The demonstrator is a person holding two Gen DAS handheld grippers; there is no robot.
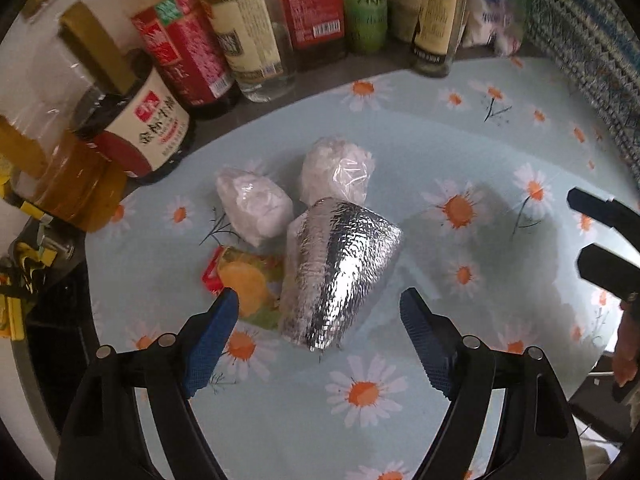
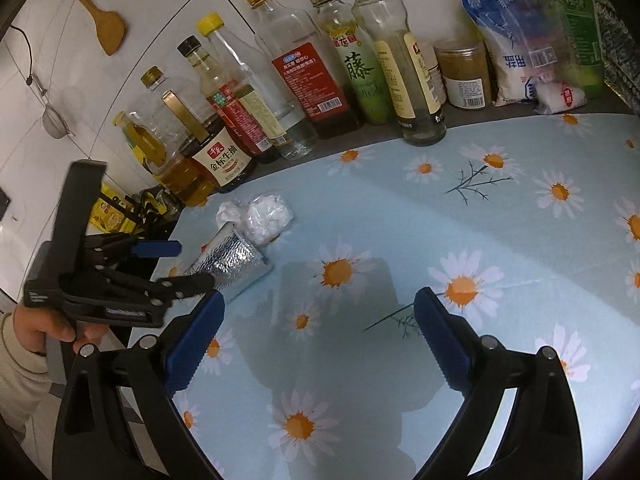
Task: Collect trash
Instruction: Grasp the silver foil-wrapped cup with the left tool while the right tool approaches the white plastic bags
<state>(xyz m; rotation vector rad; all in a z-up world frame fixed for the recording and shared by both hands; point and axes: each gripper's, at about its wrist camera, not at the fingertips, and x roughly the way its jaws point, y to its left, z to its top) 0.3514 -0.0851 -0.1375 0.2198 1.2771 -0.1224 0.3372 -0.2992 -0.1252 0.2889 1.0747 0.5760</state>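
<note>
A crumpled silver foil bag (image 1: pixel 340 268) lies on the daisy-print tablecloth (image 1: pixel 440 160). Two clear plastic wads of white tissue (image 1: pixel 254 206) (image 1: pixel 338 170) lie just behind it, and a yellow-green snack wrapper (image 1: pixel 248 284) lies at its left. My left gripper (image 1: pixel 320 304) is open, its fingers on either side of the foil bag's near end, apart from it. In the right wrist view the foil bag (image 2: pixel 234 262) and a tissue wad (image 2: pixel 268 218) sit at the far left. My right gripper (image 2: pixel 320 308) is open and empty over bare cloth.
A row of sauce and oil bottles (image 2: pixel 304 80) stands along the back wall, with a jar (image 2: pixel 464 74) and food bags (image 2: pixel 520 48) at the right. The soy sauce bottle (image 1: pixel 140 128) stands close to the trash. The table's left edge (image 2: pixel 168 240) drops by the trash.
</note>
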